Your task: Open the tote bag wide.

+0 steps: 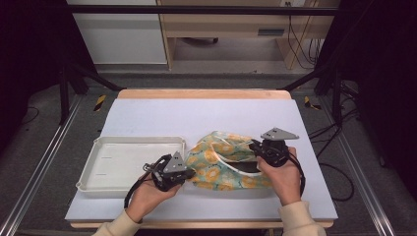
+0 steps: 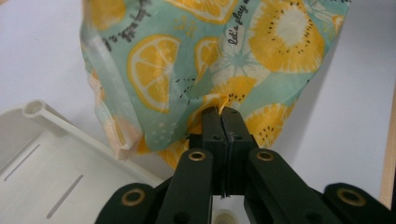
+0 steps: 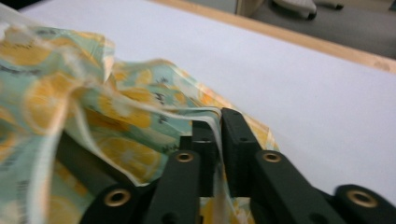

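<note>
On the white mat (image 1: 147, 113), beside the tray (image 1: 113, 162), the citrus-print bag (image 1: 221, 160) (teal and yellow) is clamped by the left gripper (image 1: 183, 169) and the right gripper (image 1: 255, 146).

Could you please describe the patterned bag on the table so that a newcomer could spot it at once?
Start at the white-covered table and find the white tray at its left front. Just right of that tray lies the bag, crumpled. It alone is coloured: mint green printed with orange citrus slices.
</note>
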`<control>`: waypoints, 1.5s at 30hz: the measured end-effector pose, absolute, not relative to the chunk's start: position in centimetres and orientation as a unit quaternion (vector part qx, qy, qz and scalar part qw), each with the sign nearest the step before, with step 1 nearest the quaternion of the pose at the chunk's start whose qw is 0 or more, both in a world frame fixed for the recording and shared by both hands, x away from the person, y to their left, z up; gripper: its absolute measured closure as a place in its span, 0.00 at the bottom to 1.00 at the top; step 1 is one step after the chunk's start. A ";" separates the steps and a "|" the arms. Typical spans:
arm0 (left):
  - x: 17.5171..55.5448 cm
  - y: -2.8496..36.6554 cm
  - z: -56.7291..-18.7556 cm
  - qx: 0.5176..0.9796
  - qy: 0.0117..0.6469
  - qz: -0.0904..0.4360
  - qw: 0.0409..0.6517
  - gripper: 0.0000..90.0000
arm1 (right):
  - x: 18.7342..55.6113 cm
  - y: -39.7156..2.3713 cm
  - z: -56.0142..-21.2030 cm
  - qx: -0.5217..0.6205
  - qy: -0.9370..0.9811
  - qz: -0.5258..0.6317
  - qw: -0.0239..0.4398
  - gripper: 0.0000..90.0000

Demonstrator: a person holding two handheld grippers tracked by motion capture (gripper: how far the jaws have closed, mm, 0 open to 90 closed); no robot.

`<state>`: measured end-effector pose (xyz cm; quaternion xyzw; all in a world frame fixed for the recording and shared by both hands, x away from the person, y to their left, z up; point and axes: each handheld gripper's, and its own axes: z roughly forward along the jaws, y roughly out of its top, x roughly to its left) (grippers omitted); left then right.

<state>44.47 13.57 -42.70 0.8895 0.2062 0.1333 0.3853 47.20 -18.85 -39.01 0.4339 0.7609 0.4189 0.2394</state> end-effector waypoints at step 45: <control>46.5 15.7 -39.5 0.831 0.259 0.224 0.439 0.50 | 38.1 -18.7 -47.0 0.357 0.851 0.350 0.162 0.99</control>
